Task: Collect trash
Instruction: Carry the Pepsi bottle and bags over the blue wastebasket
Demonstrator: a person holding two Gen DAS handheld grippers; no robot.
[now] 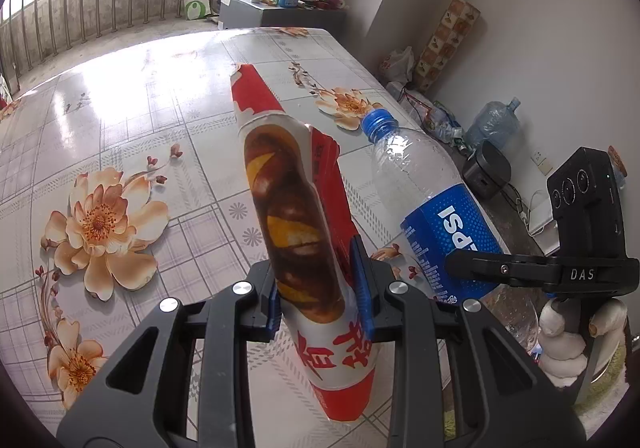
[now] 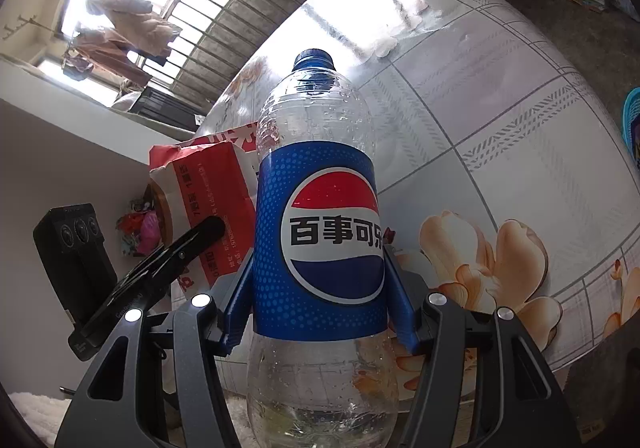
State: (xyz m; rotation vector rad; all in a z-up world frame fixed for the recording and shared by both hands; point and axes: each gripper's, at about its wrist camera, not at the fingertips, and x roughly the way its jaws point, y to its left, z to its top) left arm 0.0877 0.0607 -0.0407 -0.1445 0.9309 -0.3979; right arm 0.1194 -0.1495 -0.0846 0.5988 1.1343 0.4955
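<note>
Right now my left gripper [image 1: 320, 288] is pinching a red and white paper food bag [image 1: 296, 216], its blue pads pressed into the bag's sides. The bag is printed with a picture of bread and large red characters, and it sticks up and away from the jaws, held above the flowered table [image 1: 120, 128].

My right gripper [image 2: 320, 288] is clamped around a clear plastic cola bottle [image 2: 320, 216], the blue pads squeezing the blue label on either side. The bottle has a blue cap [image 2: 314, 59] and looks almost empty, with only droplets and a little liquid near its base. It is also off the table.

From the left camera the bottle sits just beside the bag, to its right, and from the right camera the bag shows behind the bottle's left side.
</note>
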